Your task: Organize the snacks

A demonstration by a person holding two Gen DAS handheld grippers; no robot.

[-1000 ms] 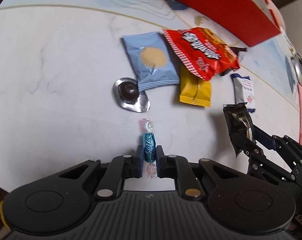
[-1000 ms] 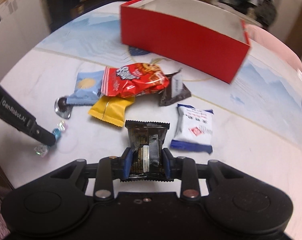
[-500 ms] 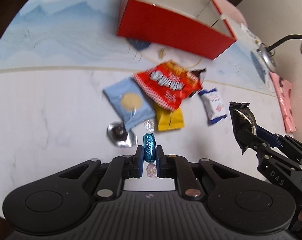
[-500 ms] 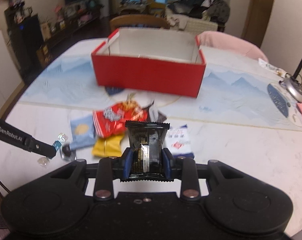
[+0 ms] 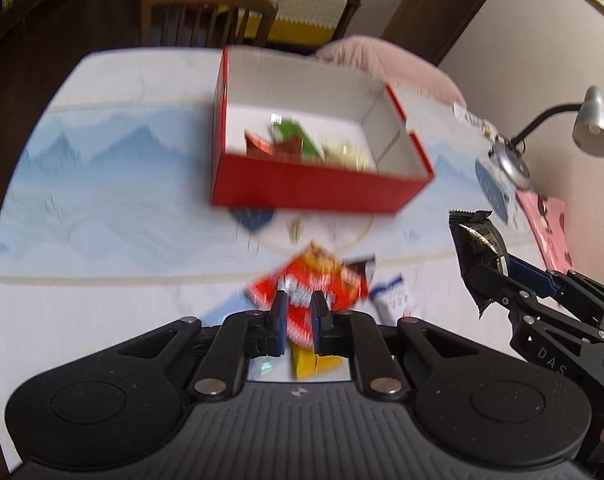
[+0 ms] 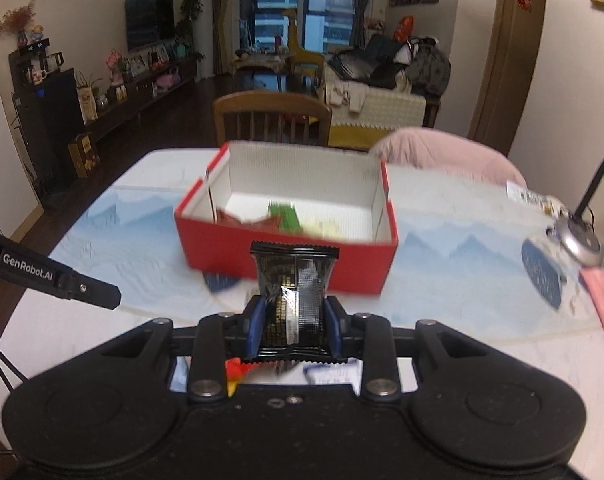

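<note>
- Currently the right claw is clamped on a black snack packet, held upright above the worktop in front of the red box.
- From the left wrist view that same right claw shows at the right edge, the black snack packet sticking up from its fingers.
- Meanwhile the left claw has its jaws a narrow gap apart with nothing visible between them; whether it grips anything, I cannot tell.
- Inside the red box lie several wrapped snacks, one a green packet; it sits toward the worktop's far edge.
- Nearer, a red snack bag, a yellow packet and a blue-and-white packet lie clustered on the worktop, blurred.
- A desk lamp stands at the right edge.
</note>
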